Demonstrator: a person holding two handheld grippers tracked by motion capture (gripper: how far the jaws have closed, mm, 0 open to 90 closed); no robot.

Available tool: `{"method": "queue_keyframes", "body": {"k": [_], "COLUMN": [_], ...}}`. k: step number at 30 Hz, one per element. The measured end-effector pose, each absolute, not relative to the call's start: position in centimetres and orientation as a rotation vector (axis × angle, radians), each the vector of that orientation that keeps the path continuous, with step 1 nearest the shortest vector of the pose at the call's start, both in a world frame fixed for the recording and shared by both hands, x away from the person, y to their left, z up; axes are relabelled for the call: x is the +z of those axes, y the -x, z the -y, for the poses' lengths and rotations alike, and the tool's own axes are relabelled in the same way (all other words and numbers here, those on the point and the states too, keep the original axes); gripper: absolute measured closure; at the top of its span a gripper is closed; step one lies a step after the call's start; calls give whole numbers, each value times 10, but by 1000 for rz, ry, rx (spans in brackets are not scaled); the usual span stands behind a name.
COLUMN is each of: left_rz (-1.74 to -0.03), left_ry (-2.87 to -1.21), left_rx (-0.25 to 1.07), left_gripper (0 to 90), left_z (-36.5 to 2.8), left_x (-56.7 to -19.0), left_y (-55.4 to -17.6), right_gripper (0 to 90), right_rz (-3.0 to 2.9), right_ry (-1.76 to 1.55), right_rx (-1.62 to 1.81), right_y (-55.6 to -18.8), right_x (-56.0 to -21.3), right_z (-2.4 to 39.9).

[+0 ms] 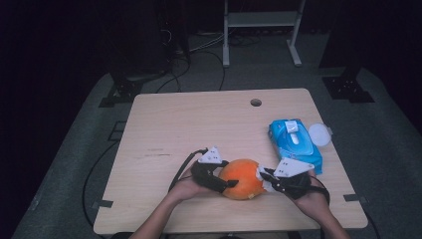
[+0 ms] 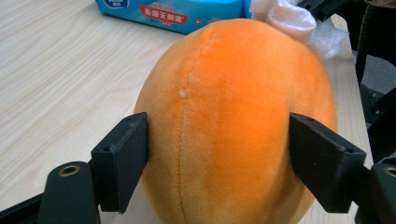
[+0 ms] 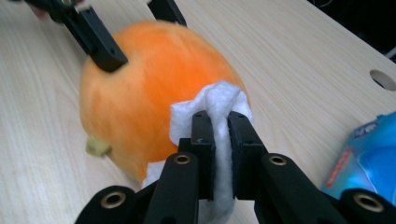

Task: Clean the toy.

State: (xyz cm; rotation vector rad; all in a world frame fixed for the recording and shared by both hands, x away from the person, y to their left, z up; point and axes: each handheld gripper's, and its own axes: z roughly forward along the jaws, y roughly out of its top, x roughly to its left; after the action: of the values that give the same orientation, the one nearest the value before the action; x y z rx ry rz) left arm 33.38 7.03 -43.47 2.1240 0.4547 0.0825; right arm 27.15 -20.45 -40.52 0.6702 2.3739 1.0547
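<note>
- The left gripper (image 2: 219, 163) clamps the orange plush fruit (image 2: 233, 126) across its width; both pads press into the fabric. Judged purpose: to brace the soft toy so it does not roll or slide while it is wiped.
- The right gripper (image 3: 222, 140) is closed on a folded white wipe (image 3: 219, 105), pinched between its jaws. The free fold of the wipe lies against the fruit's right side, so the step in hand appears to be wiping the plush surface.
- The fruit rests on the wooden table (image 1: 199, 124), near the front edge and roughly central, between the two grippers. A pale stub, possibly a stem, projects from its lower part in the right gripper view.
- A blue pack of wet wipes (image 1: 294, 143) lies flat on the right of the table, just beyond the right hand (image 1: 311, 196), within easy reach for a fresh wipe. Its flap appears to stand open; its contents cannot be made out.
- A round white lid (image 1: 319, 134) sits just beside the pack on its far right.
</note>
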Motion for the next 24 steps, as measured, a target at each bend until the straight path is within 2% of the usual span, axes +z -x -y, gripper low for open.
{"method": "queue_keyframes", "body": {"k": [9,17,24], "left_rz": [-455,-466,-497], "left_ry": [-2121,-2121,-2106], "left_rx": [83,53,40], "left_gripper": [239,242,240], "left_z": [-68,-76,-76], "left_x": [-437,-439,-442], "left_y": [-334,-338,-340], "right_gripper": [813,813,813], "right_rz": [-2387,-2404,-2416], "right_ry": [-589,-686,-678], "right_rx": [1092,1069,1141], "right_y": [-264,-272,-270], "right_x": [-399,-409,-405], "right_z": [184,207,204]}}
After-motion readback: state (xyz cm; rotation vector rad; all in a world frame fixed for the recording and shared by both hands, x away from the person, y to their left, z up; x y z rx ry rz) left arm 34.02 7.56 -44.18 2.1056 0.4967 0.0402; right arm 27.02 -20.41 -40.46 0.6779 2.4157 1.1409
